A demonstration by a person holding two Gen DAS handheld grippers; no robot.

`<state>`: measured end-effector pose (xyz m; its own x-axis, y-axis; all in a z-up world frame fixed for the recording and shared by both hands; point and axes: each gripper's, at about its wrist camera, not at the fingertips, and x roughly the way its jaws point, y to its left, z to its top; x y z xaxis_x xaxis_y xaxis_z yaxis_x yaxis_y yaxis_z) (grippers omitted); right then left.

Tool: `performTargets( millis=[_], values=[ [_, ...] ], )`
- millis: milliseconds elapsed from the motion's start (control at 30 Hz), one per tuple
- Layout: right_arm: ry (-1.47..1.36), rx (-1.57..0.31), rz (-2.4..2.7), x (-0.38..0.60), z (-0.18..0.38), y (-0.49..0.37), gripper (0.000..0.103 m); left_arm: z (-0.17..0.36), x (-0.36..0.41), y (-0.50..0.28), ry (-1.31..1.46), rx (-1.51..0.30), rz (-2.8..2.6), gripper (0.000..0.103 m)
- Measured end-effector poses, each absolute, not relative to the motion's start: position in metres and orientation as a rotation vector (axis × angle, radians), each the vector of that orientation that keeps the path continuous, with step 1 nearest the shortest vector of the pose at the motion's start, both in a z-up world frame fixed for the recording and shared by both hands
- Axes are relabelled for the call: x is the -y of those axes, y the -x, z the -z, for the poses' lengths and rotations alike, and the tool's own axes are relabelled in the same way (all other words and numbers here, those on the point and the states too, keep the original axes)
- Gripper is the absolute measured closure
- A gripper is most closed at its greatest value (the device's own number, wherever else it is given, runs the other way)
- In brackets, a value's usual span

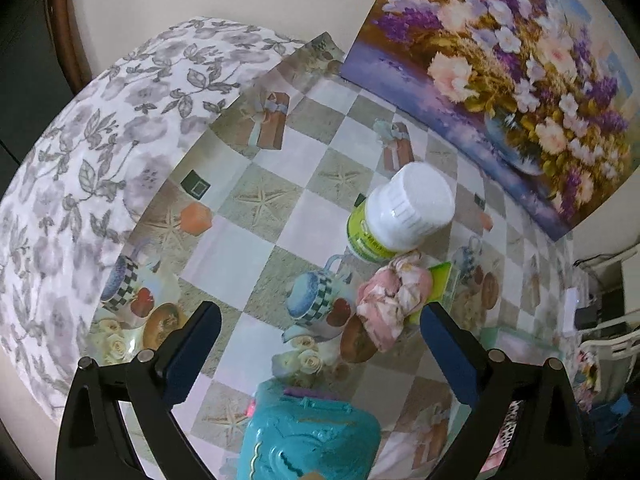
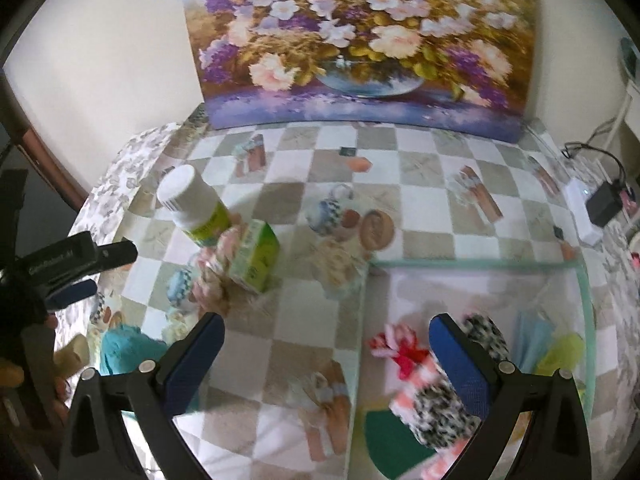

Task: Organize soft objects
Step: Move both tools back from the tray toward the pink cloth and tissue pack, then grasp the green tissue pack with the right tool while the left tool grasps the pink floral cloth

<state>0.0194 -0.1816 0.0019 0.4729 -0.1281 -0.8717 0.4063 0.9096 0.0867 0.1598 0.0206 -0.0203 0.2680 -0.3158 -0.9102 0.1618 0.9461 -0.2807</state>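
Note:
A crumpled pink floral cloth [image 1: 394,298] lies on the checked tablecloth, just ahead of my left gripper [image 1: 320,344], which is open with nothing between its fingers. In the right wrist view the same cloth [image 2: 214,276] sits beside a green box [image 2: 256,258]. My right gripper [image 2: 326,350] is open above the table. Its right finger [image 2: 460,364] hangs over a clear glass tray [image 2: 472,265] that holds a red-and-white bow [image 2: 400,350], a black-and-white spotted cloth [image 2: 440,412], a blue mask [image 2: 532,340], a yellow-green piece [image 2: 564,350] and a dark green cloth [image 2: 390,436].
A white-capped bottle with a green label [image 1: 404,212] stands behind the pink cloth, next to the green box [image 1: 438,276]. A teal plastic case [image 1: 308,436] lies under the left gripper. A flower painting [image 2: 360,40] leans on the wall. A black adapter [image 2: 604,204] sits far right.

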Motion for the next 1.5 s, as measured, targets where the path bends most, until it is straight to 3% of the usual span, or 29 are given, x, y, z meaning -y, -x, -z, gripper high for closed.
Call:
performTargets(
  millis=[233,467,633,867,1133,1300,1367,1500],
  values=[
    [-0.301,-1.032,0.276,0.173,0.005,-0.051,0.000,0.012,-0.024,-0.173,0.199,-1.235,0.408,0.003],
    [-0.325,-1.116,0.223,0.177,0.020,-0.093,0.000,0.017,-0.019,-0.202,0.083,-1.316,0.393,0.003],
    [-0.349,-1.198,0.209,0.182,0.042,-0.114,0.015,0.023,0.004,-0.210,-0.045,-1.392,0.437,0.003],
    [-0.379,-1.282,0.191,0.182,0.070,-0.131,0.020,0.044,0.028,-0.214,-0.053,-1.519,0.455,0.003],
    [-0.377,-1.308,0.184,0.185,0.082,-0.136,0.039,0.055,0.048,-0.215,-0.105,-1.573,0.442,0.004],
    [-0.367,-1.321,0.180,0.185,0.086,-0.139,0.057,0.062,0.061,-0.213,-0.116,-1.598,0.445,0.015],
    [-0.368,-1.330,0.170,0.183,0.090,-0.139,0.059,0.068,0.064,-0.214,-0.098,-1.620,0.441,0.022],
    [-0.402,-1.323,0.146,0.185,0.095,-0.138,0.062,0.081,0.069,-0.213,-0.072,-1.669,0.457,0.023]
  ],
)
